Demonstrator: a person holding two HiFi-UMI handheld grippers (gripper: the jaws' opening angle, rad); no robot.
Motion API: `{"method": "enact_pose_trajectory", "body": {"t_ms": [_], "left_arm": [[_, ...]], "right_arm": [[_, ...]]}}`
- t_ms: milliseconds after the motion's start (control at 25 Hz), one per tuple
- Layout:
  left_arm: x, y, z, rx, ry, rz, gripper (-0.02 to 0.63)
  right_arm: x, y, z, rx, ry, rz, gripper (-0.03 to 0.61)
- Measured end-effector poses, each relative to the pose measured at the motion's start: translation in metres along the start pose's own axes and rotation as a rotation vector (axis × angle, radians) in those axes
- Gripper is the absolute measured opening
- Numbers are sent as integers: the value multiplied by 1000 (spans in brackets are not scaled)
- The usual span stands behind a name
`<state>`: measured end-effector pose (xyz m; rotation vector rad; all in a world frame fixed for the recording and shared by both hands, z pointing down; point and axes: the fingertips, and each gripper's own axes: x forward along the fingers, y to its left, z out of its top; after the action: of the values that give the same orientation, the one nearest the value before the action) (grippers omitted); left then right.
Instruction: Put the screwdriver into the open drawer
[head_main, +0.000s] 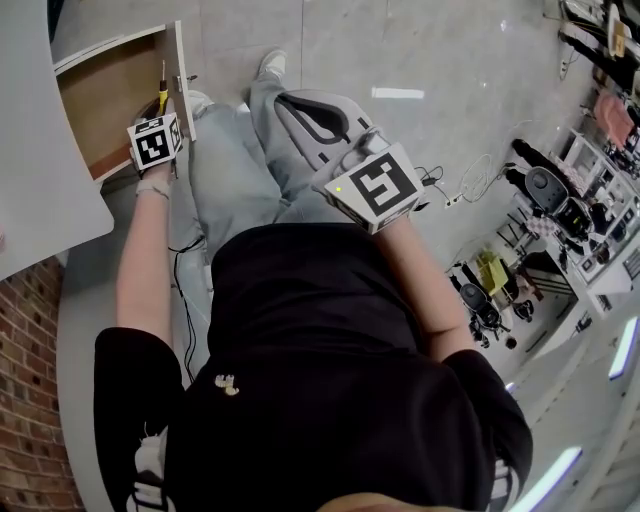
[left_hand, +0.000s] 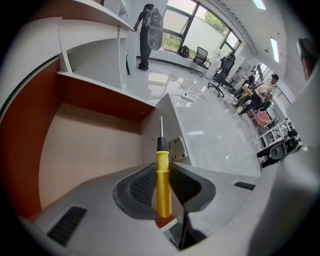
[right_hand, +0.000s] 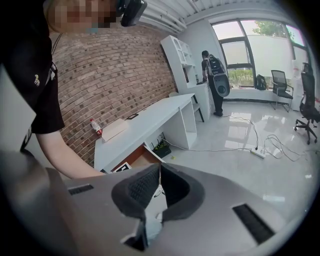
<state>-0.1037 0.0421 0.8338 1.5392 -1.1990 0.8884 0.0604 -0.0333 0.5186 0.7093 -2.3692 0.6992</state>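
Left gripper (left_hand: 161, 186) is pinching the screwdriver (left_hand: 163, 172) mid-handle on the yellow plastic, with the shaft and tip pointing away from the jaws. It sits at the side wall of the open drawer (left_hand: 85, 150). I can't tell if the tip is fully inside the rim. Not let go yet. Right gripper (right_hand: 159, 186) has its jaws pressed together on nothing and is held over the person's legs, well apart from the drawer.

Handling, my read: light, rigid, with a smooth handle that could pivot between the pads. Mid-handle is the right hold. It's round, so it may roll on the flat drawer floor.

Views:
- Left gripper view: shows the grip itself and the bare wood drawer floor.
- Head view: shows the drawer pulled out from under the white desk (head_main: 40, 160), and where both arms are.
- Right gripper view: shows the drawer from afar and a bottle (right_hand: 95, 126) on the desk. No screwdriver visible.
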Motion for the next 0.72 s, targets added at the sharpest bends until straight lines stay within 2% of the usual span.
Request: {"method": "enact_pose_trajectory", "body": {"t_ms": [280, 440, 600, 720], "left_arm": [[25, 14, -16, -76, 53, 10, 81], [38, 16, -21, -52, 85, 5, 81], [50, 17, -21, -6, 116, 34, 81], [60, 24, -27, -4, 133, 58, 81]], "right_arm": [[-6, -3, -18, 32, 37, -14, 12], [-6, -7, -23, 42, 44, -24, 12], [-7, -18, -30, 59, 59, -30, 12], [-7, -25, -36, 68, 73, -36, 12]]}}
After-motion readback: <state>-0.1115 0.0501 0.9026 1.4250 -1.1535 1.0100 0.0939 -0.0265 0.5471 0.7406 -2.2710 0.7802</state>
